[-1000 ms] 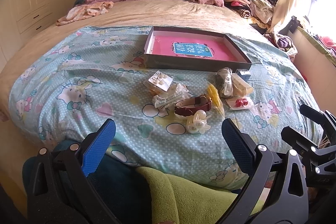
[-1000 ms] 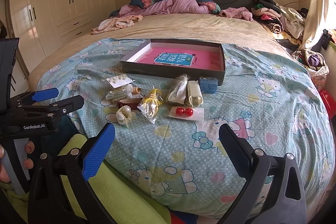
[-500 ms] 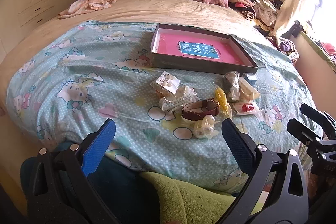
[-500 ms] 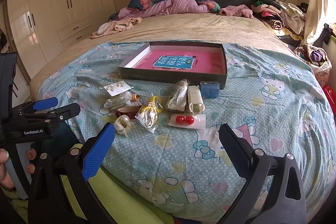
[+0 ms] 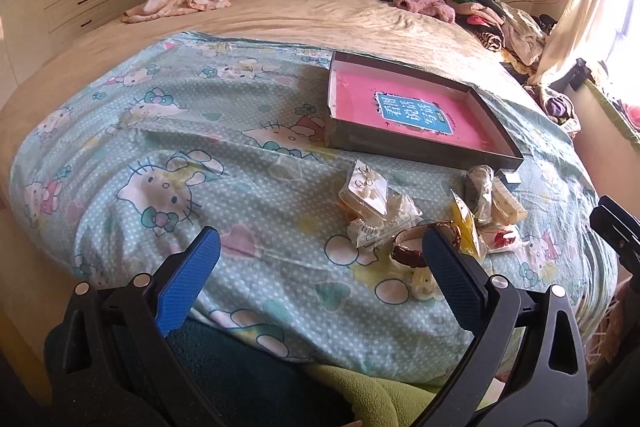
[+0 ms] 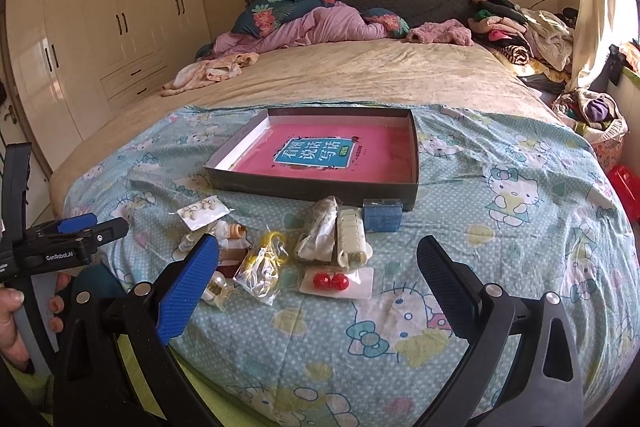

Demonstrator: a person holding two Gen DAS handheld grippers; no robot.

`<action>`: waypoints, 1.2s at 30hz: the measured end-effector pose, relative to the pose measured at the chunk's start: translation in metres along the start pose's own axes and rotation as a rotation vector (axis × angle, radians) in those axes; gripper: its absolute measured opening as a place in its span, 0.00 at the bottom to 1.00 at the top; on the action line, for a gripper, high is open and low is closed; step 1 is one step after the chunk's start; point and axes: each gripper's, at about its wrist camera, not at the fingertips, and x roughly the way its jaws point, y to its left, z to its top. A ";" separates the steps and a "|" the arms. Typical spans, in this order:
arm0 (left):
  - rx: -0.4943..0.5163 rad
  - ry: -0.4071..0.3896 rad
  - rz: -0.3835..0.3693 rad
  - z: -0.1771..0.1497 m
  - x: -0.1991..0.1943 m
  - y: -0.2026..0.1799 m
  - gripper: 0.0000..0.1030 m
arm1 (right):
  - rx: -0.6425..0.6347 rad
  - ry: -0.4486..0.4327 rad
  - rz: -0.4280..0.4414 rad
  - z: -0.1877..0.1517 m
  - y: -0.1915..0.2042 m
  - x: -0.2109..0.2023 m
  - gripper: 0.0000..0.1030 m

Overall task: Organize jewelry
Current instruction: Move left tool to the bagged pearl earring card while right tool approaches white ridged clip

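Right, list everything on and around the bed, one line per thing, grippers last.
box: one, dark walls, pink liner with a blue label, mid-bed, nothing else in it
red bead card: one, nearest right gripper
yellow bag: one, clear, left of the beads
white roll: one, before the box
blue cube: one, at the box's front wall
brown watch: one, by left gripper's finger
earring card: one, white, leftmost
sheet: blue, cartoon cats
clothes: mixed pile, far right
left gripper: open
right gripper: open

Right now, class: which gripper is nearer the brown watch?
Left. The left gripper has one fingertip just in front of the brown watch. The right gripper hovers further right, by the red-bead card.
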 end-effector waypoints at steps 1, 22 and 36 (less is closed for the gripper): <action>0.006 0.002 0.001 0.002 0.003 0.000 0.92 | -0.002 0.002 -0.005 0.001 -0.001 0.002 0.96; 0.144 0.094 -0.056 0.023 0.084 -0.026 0.92 | 0.021 0.089 -0.034 0.000 -0.025 0.052 0.95; 0.236 0.131 -0.107 0.025 0.111 -0.031 0.51 | 0.037 0.195 -0.006 -0.006 -0.036 0.094 0.65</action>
